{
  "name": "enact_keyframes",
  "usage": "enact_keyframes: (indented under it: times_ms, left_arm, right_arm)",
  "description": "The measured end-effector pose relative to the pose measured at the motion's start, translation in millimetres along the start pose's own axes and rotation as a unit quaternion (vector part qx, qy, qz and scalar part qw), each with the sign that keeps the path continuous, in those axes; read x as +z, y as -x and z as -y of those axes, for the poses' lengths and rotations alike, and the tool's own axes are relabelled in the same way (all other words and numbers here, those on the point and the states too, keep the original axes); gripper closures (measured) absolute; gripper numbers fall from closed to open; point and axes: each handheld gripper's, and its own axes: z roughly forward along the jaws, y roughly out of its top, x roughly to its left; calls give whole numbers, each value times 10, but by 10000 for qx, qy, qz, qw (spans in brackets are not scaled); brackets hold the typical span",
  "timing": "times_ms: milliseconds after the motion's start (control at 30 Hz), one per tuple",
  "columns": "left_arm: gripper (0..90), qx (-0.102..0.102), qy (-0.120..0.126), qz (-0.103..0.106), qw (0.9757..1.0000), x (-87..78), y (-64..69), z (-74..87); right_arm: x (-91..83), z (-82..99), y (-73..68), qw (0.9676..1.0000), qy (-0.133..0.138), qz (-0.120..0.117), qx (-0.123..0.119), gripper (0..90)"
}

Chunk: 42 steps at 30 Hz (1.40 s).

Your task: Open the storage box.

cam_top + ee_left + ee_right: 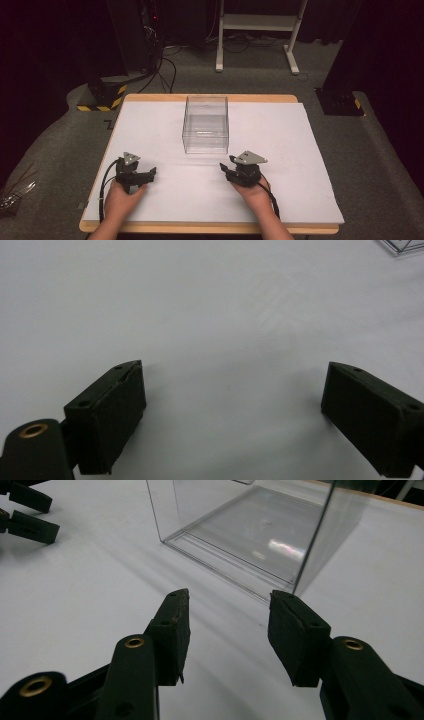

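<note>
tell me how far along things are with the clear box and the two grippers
Nothing looks done yet: the clear box stands empty and untouched on the white table. In hand: the left gripper and the right gripper rest open near the front edge, holding nothing, the right one pointing toward the box's near corner. Reaching and handling the box all seems left.

Grey carpet floor, white frame legs, dark surroundings beyond the wooden table.

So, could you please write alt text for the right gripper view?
The right gripper, jaws open with nothing between them, points at a clear plastic box standing on the white table cover. The left gripper shows at upper left.
</note>
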Motion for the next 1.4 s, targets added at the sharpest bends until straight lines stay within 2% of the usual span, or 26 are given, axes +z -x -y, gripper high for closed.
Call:
enact_keyframes:
  times_ms: [167, 467, 800, 1200, 1400]
  left_arm:
    - [110, -4, -1, 3, 10000, 0, 0, 0]
    - [110, -13, 6, 4, 10000, 1, 1, 0]
    - [110, -14, 8, 4, 10000, 1, 1, 0]
    - [110, -3, -1, 4, 10000, 0, 0, 0]
    - [110, -4, 0, 3, 10000, 0, 0, 0]
  right_arm:
    - [121, -108, -25, 10000, 34, -47, -12, 511]
    - [264, -245, -7, 9996, 171, -140, 160, 497]
    - [416, -410, -1, 9991, 361, 16, 237, 475]
    - [546, -498, 22, 9982, 468, 47, 382, 504]
    - [589, -512, 60, 9973, 525, -95, 499, 541]
